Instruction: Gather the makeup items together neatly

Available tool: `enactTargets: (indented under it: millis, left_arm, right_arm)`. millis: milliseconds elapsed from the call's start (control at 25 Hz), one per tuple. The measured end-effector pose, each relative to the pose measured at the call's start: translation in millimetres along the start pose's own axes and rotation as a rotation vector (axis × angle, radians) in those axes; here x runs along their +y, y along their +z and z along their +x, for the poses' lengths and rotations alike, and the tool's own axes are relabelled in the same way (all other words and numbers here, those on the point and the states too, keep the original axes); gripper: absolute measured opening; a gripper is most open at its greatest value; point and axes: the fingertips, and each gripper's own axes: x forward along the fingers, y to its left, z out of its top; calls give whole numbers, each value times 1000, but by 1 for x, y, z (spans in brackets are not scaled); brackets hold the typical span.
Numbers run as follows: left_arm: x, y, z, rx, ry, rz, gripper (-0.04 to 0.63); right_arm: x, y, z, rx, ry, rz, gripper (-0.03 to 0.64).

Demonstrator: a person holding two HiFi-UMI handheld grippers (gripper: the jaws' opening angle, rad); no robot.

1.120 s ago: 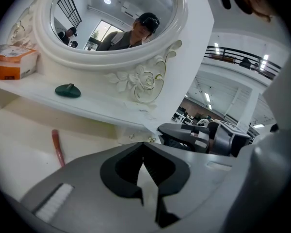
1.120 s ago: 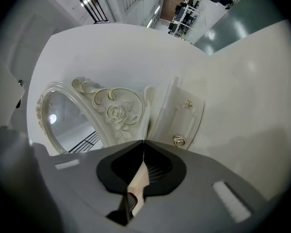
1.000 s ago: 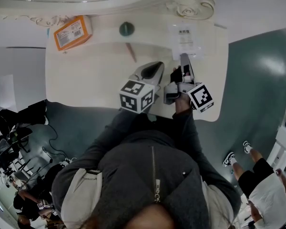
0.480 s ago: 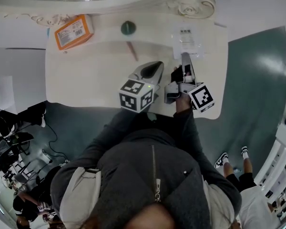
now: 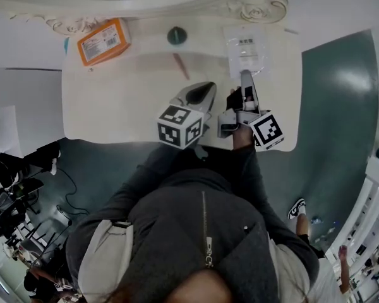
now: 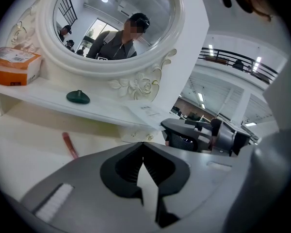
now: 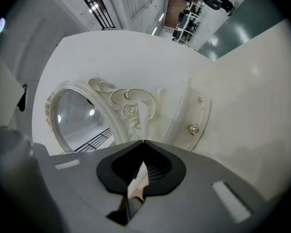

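Note:
On the white vanity table (image 5: 114,100) lie a slim red pencil (image 5: 181,66) (image 6: 70,144), a round green item (image 5: 177,36) (image 6: 78,97) and an orange box (image 5: 103,40) (image 6: 12,65). The last two sit on the raised shelf. A clear packet (image 5: 244,46) (image 6: 146,111) rests on the shelf's right part. My right gripper (image 5: 245,74) (image 7: 142,142) is shut on its near edge. The packet shows edge-on as a thin white strip (image 7: 141,118) above the tips. My left gripper (image 5: 207,90) (image 6: 144,144) is shut with nothing in it. It hovers over the table just left of the right one.
An ornate white mirror (image 6: 111,23) stands behind the shelf. The table's front edge runs under both marker cubes. Grey-green floor (image 5: 341,106) lies to the right, where a person walks at the lower right.
Both grippers and the items keep their places. Only the head view has shifted slightly, and people in the background have moved.

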Motion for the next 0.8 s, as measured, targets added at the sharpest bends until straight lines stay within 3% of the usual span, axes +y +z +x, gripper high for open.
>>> enactTargets:
  millis: [800]
  left_arm:
    - [60, 7, -88, -35, 12, -11, 9]
  right_arm:
    - [48, -87, -4, 10, -24, -34, 3]
